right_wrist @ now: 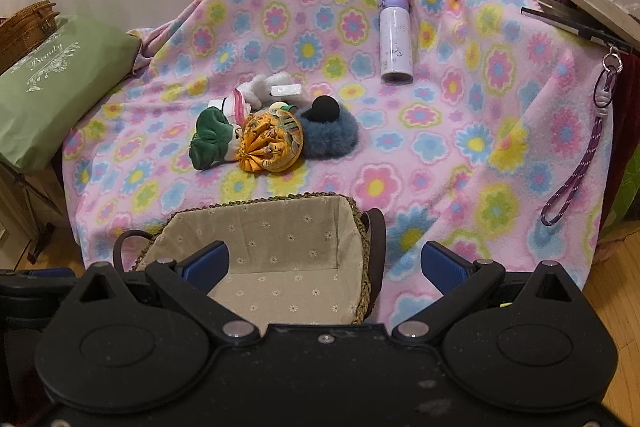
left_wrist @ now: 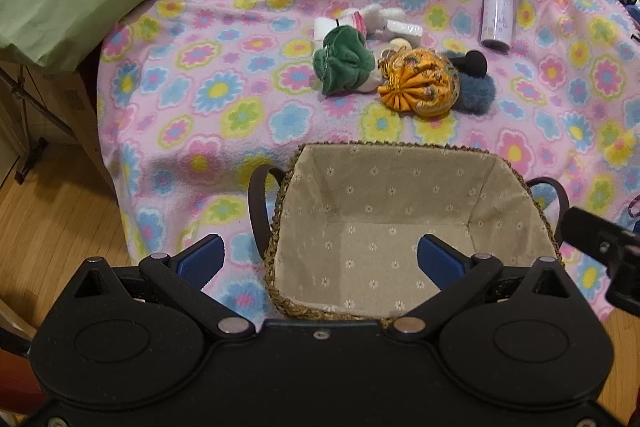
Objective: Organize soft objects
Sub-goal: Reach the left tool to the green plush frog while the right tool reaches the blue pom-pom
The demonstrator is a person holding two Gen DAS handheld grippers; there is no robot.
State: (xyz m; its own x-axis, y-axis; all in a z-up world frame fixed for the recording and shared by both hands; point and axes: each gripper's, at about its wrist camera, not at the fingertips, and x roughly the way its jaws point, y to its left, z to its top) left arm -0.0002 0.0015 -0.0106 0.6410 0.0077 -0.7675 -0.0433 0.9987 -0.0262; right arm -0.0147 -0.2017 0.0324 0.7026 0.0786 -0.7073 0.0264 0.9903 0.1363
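Both tools hang wide apart and empty, left tool [left_wrist: 320, 259] over the lined basket [left_wrist: 400, 155], right tool [right_wrist: 326, 263] beside it; the soft toys wait in a heap beyond: green plush [right_wrist: 210, 143], orange pouch [right_wrist: 272, 143], blue fluffy piece [right_wrist: 332, 137]; light and squashy, I'd guess, so pinch a fold; the white plush [right_wrist: 260, 87] behind is half hidden.

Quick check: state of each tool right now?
Left tool: open, holding nothing, above the basket.
Right tool: open, holding nothing.
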